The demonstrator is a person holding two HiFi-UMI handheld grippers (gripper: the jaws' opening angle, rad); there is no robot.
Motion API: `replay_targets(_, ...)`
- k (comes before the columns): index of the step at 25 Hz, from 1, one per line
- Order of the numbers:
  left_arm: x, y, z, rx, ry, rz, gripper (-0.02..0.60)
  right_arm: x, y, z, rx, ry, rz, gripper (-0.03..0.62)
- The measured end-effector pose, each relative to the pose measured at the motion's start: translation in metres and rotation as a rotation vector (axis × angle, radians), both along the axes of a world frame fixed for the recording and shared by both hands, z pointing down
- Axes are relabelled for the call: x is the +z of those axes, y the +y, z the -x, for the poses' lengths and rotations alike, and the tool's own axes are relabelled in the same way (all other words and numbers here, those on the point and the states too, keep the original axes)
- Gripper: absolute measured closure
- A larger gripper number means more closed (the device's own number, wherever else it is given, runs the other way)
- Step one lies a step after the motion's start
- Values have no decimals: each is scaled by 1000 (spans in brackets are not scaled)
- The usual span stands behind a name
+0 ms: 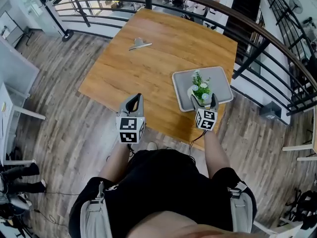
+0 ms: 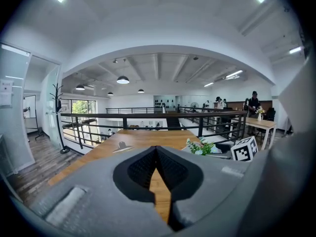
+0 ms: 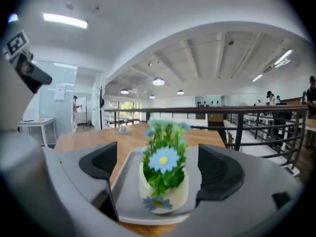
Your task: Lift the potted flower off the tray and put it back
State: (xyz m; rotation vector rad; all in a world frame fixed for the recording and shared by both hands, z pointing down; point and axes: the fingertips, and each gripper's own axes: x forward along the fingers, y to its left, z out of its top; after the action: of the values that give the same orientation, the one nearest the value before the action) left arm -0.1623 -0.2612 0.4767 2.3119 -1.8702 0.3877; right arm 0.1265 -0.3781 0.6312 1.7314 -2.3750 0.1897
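A small cream pot of green leaves with white and blue flowers [image 1: 200, 89] stands upright on a grey tray [image 1: 223, 81] at the wooden table's [image 1: 148, 68] near right corner. My right gripper [image 1: 204, 99] is open at the tray's near edge. In the right gripper view the potted flower [image 3: 163, 181] stands between its two pads [image 3: 219, 169], with a gap on each side, resting on the tray [image 3: 123, 194]. My left gripper [image 1: 133, 100] hovers over the table's near edge, left of the tray, shut on nothing [image 2: 156, 149]. The left gripper view shows the flower [image 2: 200, 146] to its right.
A small metal clip [image 1: 140, 45] lies on the far left part of the table. A dark metal railing [image 1: 257, 29] curves round the table's far and right sides. Wooden floor lies to the left and near me.
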Motion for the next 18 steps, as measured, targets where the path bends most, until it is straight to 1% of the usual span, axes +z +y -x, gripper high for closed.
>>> replay_targets(2, 1, -7, -14, 36, 5, 0, 569, -41, 9, -2, -4, -22, -107, 92)
replay_targets(5, 3, -16, -35, 92, 15, -1, 569, -96, 22, -3, -21, -47, -213, 99)
replay_targets(6, 3, -18, -41, 110, 19, 0, 569, -112, 27, -5, -16, -58, -235, 113)
replay_targets(7, 3, -20, -48, 128, 22, 0, 569, -126, 31, -8, -3, -67, -249, 150)
replay_targets(8, 3, -23, -54, 145, 25, -1, 569, -139, 36, -13, 20, -71, -259, 212)
replay_targets(10, 3, -27, -68, 178, 30, -5, 569, -162, 45, -28, 93, -61, -282, 419)
replay_targets(12, 3, -30, -81, 211, 33, -9, 569, -181, 56, -43, 162, -39, -317, 597)
replay_targets(15, 2, -35, -97, 254, 36, -15, 569, -198, 73, -53, 201, -21, -334, 599)
replay_targets(18, 0, -37, -110, 289, 39, -21, 569, -203, 92, -59, 227, -53, -330, 600)
